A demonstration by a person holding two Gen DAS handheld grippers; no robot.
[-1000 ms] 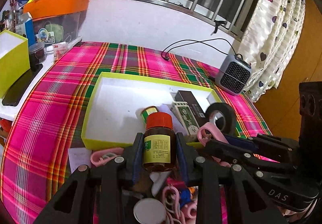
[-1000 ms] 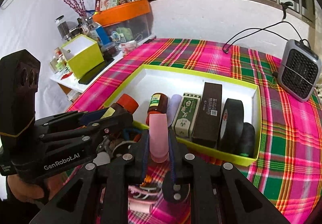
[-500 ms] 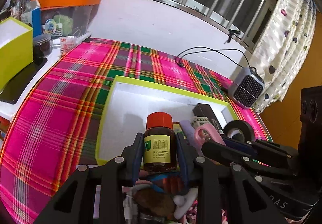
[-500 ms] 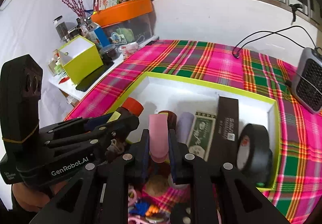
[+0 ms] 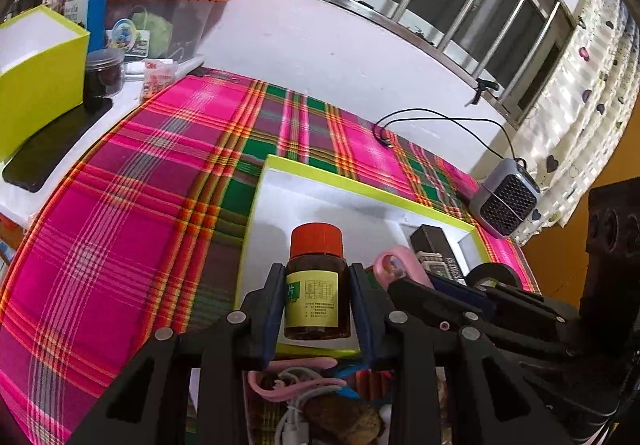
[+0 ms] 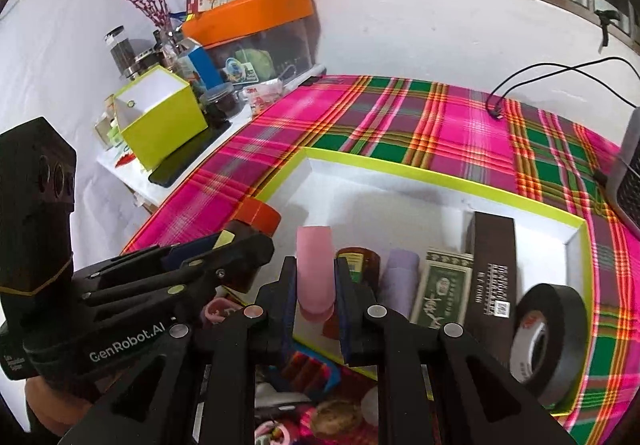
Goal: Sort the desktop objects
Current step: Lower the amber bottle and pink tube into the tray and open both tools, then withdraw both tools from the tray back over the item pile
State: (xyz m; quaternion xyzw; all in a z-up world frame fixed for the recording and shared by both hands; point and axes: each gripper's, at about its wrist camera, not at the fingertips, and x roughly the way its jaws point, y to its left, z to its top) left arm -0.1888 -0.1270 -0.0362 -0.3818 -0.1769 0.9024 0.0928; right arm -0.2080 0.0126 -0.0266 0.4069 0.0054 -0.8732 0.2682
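Note:
My left gripper point(image 5: 316, 273) is shut on a brown bottle point(image 5: 316, 287) with an orange-red cap and a yellow-green label, held upright over the near left part of the yellow-green-rimmed white tray point(image 5: 360, 185). In the right wrist view that gripper point(image 6: 240, 245) and the bottle's cap point(image 6: 258, 219) show at the left. Close beside it, my right gripper point(image 6: 316, 265) is shut on a flat pink object point(image 6: 315, 249), also over the tray's point(image 6: 400, 165) near edge. Inside the tray lie a small brown bottle point(image 6: 358, 265), a lilac tube point(image 6: 398, 277), a green box point(image 6: 440, 293), a dark box point(image 6: 490, 265) and a black tape roll point(image 6: 548, 341).
The tray rests on a pink and green plaid cloth point(image 5: 140, 205). Loose small items point(image 6: 320, 417) lie under the grippers at the near edge. A grey heater point(image 5: 508, 201) with its cable stands at the right. A yellow-green box point(image 6: 160, 117) and an orange-lidded bin point(image 6: 256, 17) crowd the left shelf.
Both grippers have moved forward and left with their loads, from above the loose items to over the tray's near edge. The left gripper has rolled a little.

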